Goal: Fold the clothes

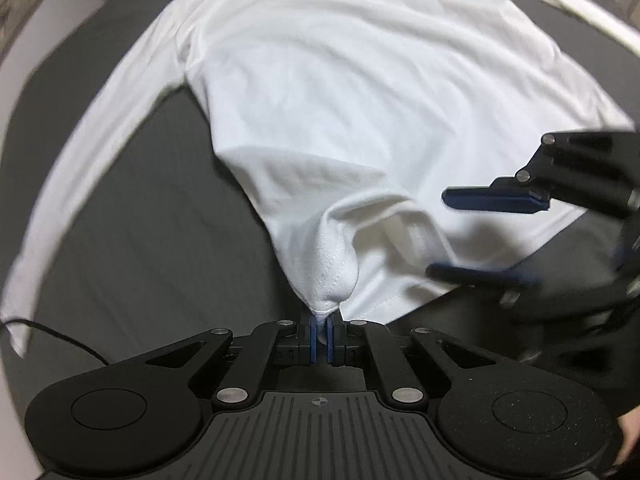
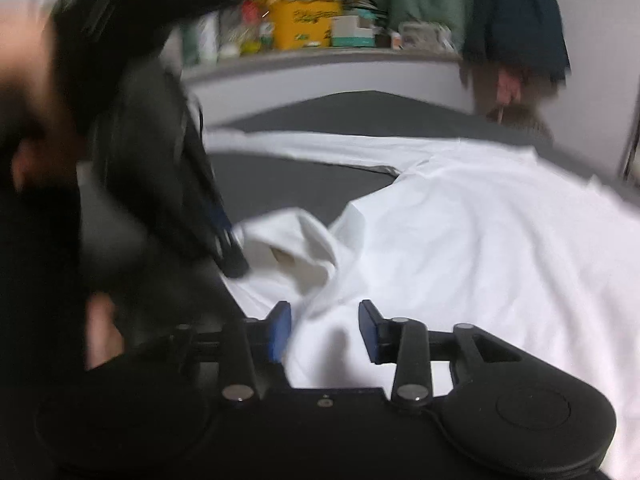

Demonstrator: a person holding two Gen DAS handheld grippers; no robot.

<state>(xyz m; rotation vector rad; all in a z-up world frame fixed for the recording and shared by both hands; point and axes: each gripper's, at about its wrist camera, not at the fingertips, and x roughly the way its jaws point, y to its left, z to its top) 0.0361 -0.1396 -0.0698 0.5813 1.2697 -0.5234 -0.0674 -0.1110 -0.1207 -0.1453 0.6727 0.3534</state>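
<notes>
Shirt (image 1: 340,100), white, long-sleeved, lies spread over a dark grey desk (image 1: 132,216). One sleeve (image 1: 100,120) runs out along the left side in the left wrist view, flat on the surface. Fabric mostly smooth, light creases across the body.

Near edge of shirt: hem corner (image 1: 332,268) pulled up into a peak, stitching visible. Left gripper (image 1: 323,340) has its blue pads nearly together, pinching that corner; cloth is drawn taut from the pinch up into the body. Beside the peak the fabric bunches into a loose pocket fold (image 2: 296,248).

Right gripper (image 2: 325,332) set wide, pads apart, hem cloth lying between them; not clamped on anything. In the left wrist view it comes in from the right, just beside the raised corner, motion-blurred.

Left gripper's body fills the left of the right wrist view, heavily blurred; part of a hand (image 2: 24,72) shows behind it.

Thin black cable (image 1: 60,336) lies on the desk at near left. Far side: a shelf (image 2: 320,58) with a yellow box (image 2: 304,26) and other small items, too blurred to tell. Dark garment (image 2: 516,16) hangs at far right.
</notes>
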